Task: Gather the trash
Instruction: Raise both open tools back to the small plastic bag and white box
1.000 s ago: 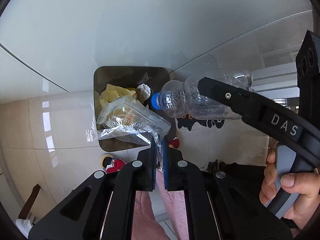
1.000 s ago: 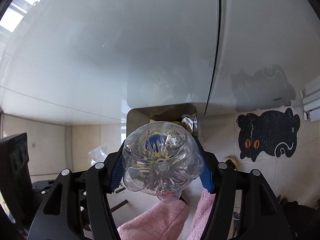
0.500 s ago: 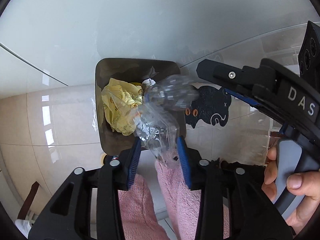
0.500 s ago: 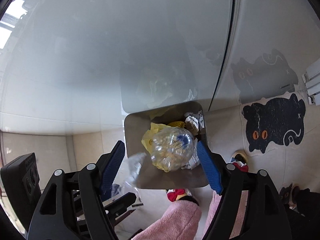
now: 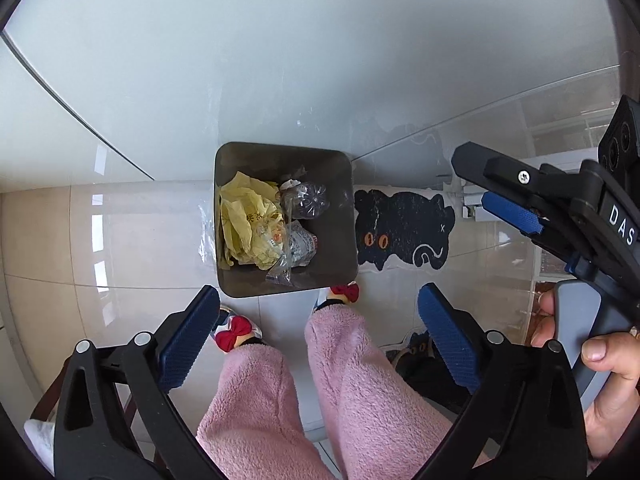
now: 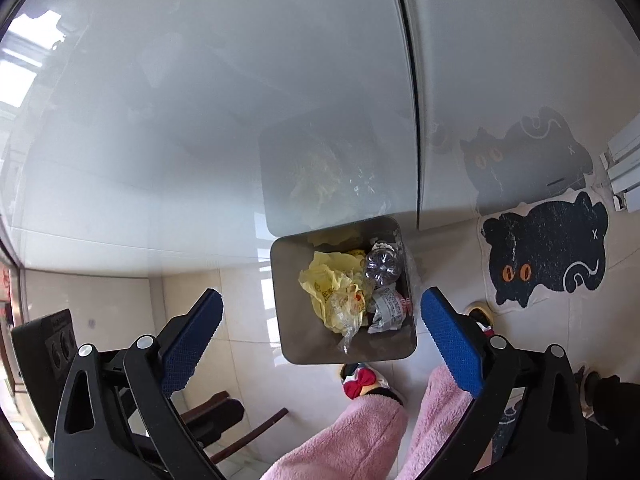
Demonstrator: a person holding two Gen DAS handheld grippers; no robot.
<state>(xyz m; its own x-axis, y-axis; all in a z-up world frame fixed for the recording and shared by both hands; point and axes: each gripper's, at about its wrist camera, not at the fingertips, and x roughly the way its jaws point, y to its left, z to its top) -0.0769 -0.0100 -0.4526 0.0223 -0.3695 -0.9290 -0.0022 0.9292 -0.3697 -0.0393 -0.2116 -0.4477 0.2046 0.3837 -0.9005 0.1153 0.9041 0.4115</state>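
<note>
A grey square trash bin (image 5: 344,240) stands on the floor against a white cabinet; it also shows in the right wrist view (image 6: 288,320). Inside lie a clear plastic bottle (image 5: 306,200) (image 6: 382,266), a clear plastic wrapper (image 5: 288,256) (image 6: 348,312), a yellow crumpled bag (image 5: 244,220) (image 6: 324,280) and a printed wrapper (image 6: 390,306). My left gripper (image 5: 318,336) is open and empty above the bin. My right gripper (image 6: 320,336) is open and empty above the bin; it also shows at the right of the left wrist view (image 5: 512,208).
A black cat-shaped mat (image 5: 404,228) (image 6: 548,248) lies right of the bin. The person's pink trouser legs (image 5: 352,392) and bow slippers (image 5: 236,330) stand in front of the bin. A dark chair frame (image 6: 224,416) stands at the lower left.
Both grippers opened. The bottle dropped from the right gripper and the clear wrapper from the left; both now lie in the bin. Both grippers rose away from the bin.
</note>
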